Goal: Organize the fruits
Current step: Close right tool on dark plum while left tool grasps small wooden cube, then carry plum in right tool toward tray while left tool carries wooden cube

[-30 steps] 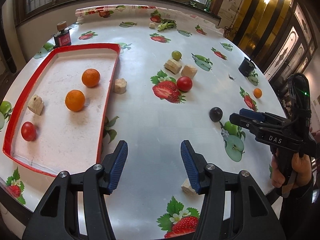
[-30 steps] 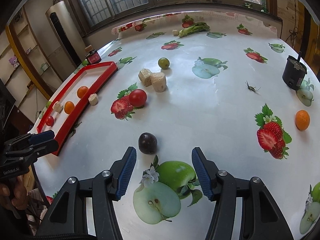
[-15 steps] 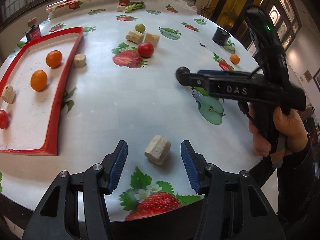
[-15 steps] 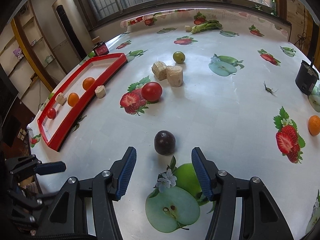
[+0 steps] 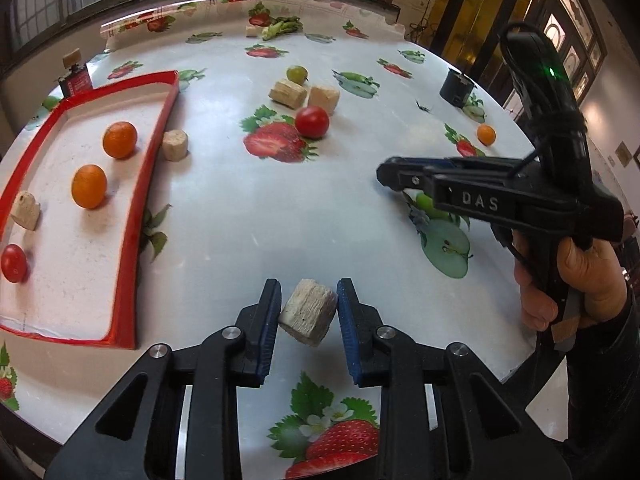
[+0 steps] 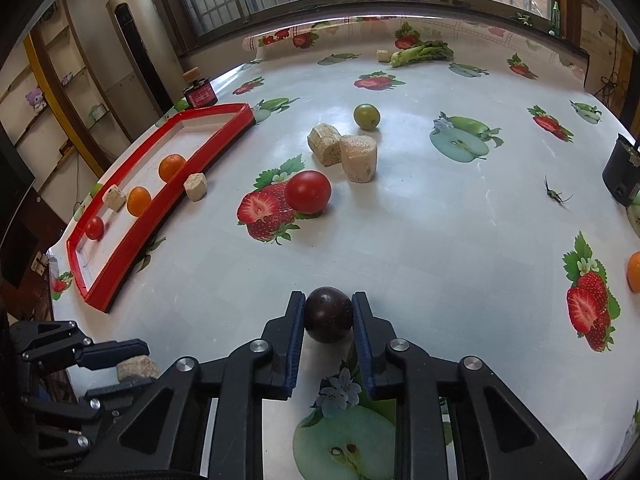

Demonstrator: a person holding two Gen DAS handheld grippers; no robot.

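My left gripper is shut on a beige fruit chunk near the table's front edge; it also shows in the right wrist view. My right gripper is shut on a dark plum resting on the table. The red tray at the left holds two oranges, a red tomato and a beige chunk. On the table lie a red tomato, two beige chunks, a green fruit and a chunk by the tray.
A small orange and a black cup stand at the far right. A dark insect-like thing lies on the cloth. A red-labelled jar stands behind the tray. Greens lie at the back edge.
My left gripper has closed on the beige chunk that lay between its fingers. My right gripper has moved forward and closed on the dark plum.
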